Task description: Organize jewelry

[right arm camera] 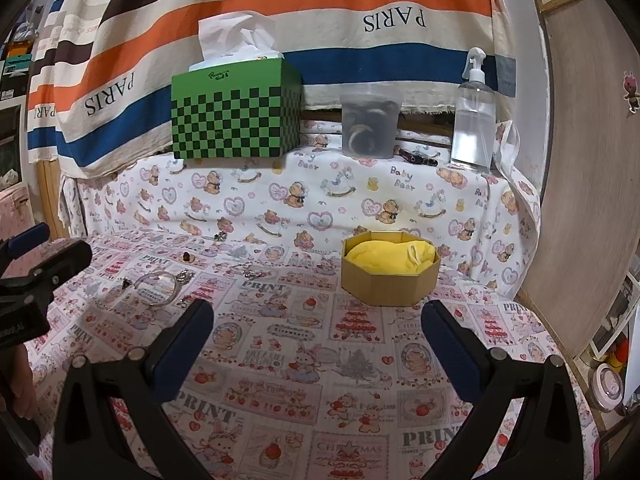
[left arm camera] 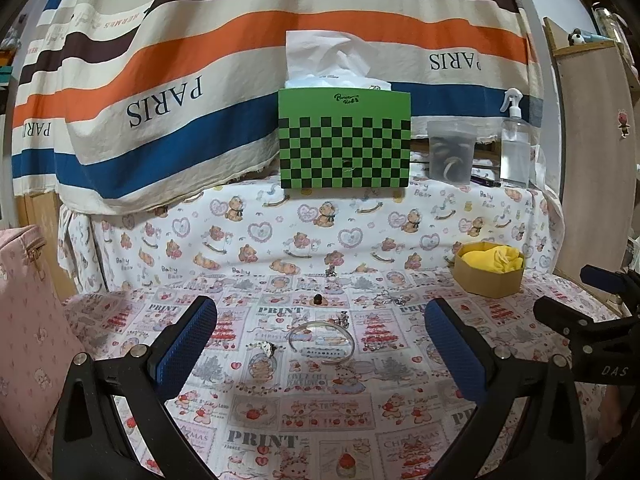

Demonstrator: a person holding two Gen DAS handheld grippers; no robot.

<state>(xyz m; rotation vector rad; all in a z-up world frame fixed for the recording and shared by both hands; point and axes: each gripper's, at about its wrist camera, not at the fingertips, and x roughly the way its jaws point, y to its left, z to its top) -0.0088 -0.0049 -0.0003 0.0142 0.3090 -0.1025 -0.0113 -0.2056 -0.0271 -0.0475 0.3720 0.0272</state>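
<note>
Silver metal open bangle (left arm camera: 321,338) lies flat on the printed cloth, lower centre of the left wrist view, dead ahead between the left gripper (left arm camera: 320,336)'s released, empty jaws. The right gripper (right arm camera: 318,338), equally spread, faces the yellow-lined octagonal cardboard box (right arm camera: 390,274) instead.
</note>
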